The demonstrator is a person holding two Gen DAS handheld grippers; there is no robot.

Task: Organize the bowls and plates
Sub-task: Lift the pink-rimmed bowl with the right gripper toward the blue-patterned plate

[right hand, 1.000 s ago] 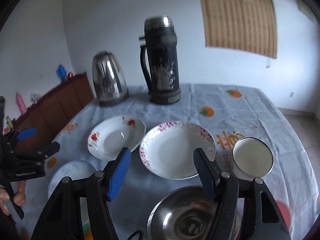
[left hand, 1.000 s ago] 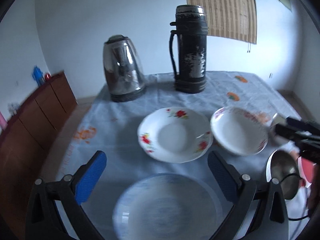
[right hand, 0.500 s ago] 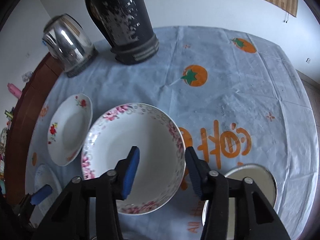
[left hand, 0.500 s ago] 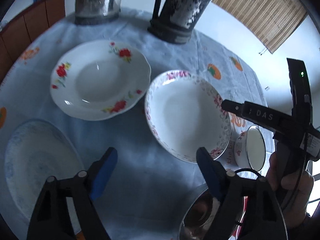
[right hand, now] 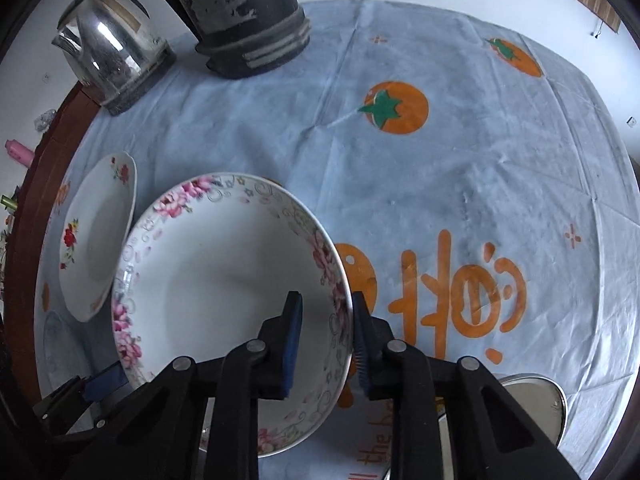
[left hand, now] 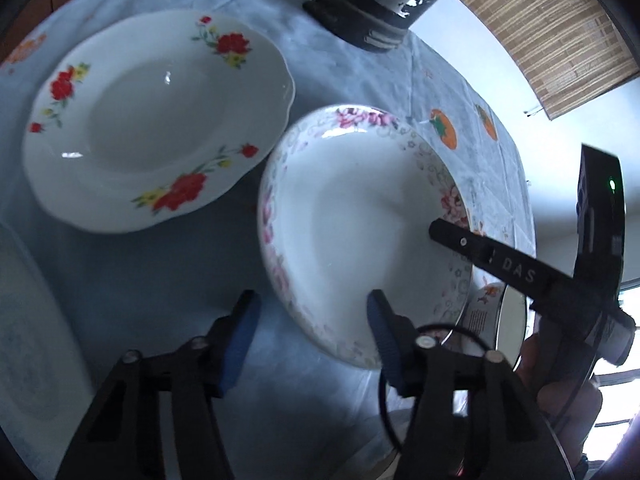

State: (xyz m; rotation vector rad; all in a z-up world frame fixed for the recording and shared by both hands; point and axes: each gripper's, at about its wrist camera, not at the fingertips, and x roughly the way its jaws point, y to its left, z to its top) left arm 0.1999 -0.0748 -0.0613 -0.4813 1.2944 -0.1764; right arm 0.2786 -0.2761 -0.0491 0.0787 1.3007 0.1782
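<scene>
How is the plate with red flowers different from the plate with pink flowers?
The red-flower plate has a few bright red and yellow sprays on a wavy rim; the pink-flower plate has pink blooms with grey swirls all round a smooth rim. The red-flower plate lies untouched; the pink-flower plate's rim sits between the closing right gripper jaws. Both are white, deep and empty, on the blue tablecloth.

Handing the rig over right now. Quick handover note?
Left hand-held gripper: open, jaws closing across the near rim of the pink-flowered plate; no grip yet.
Right hand-held gripper: open, jaws closing across another part of the same rim; pads not clamped yet.
Red-flowered plate lies beside the pink one and the blue-patterned plate further over, all on the tablecloth.
Done: nothing stacked.
Left: finish the grip, stack the plates, then the rest.
</scene>
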